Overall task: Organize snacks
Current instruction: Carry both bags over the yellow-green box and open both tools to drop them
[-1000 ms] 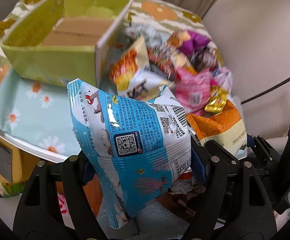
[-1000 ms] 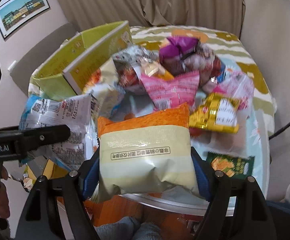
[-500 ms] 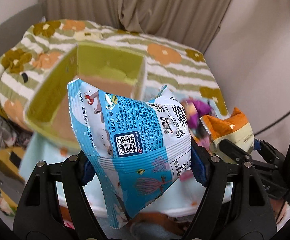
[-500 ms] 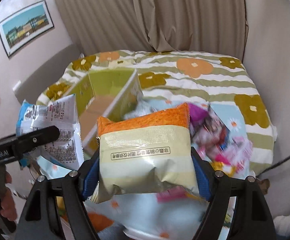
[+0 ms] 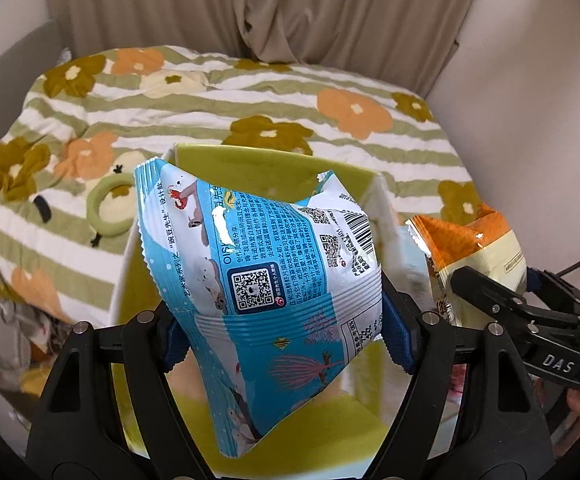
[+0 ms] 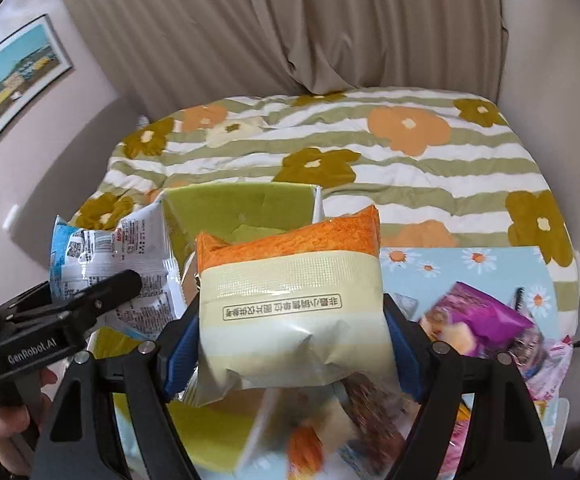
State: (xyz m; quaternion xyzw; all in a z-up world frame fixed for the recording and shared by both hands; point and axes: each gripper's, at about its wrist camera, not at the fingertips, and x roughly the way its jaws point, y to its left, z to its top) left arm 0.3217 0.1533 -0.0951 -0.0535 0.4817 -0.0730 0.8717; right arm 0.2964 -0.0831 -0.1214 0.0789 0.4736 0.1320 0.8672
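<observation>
A blue snack bag [image 5: 266, 276] is clamped in the left gripper [image 5: 286, 334] above the green box [image 5: 250, 160]. An orange-topped bag [image 6: 290, 300] is gripped by the right gripper [image 6: 290, 354], just beside the box. A floral quilt [image 6: 370, 160] is seen beyond.

Glossy plastic blue bag [image 5: 274, 272]; matt cardboard box [image 5: 250, 160].
</observation>
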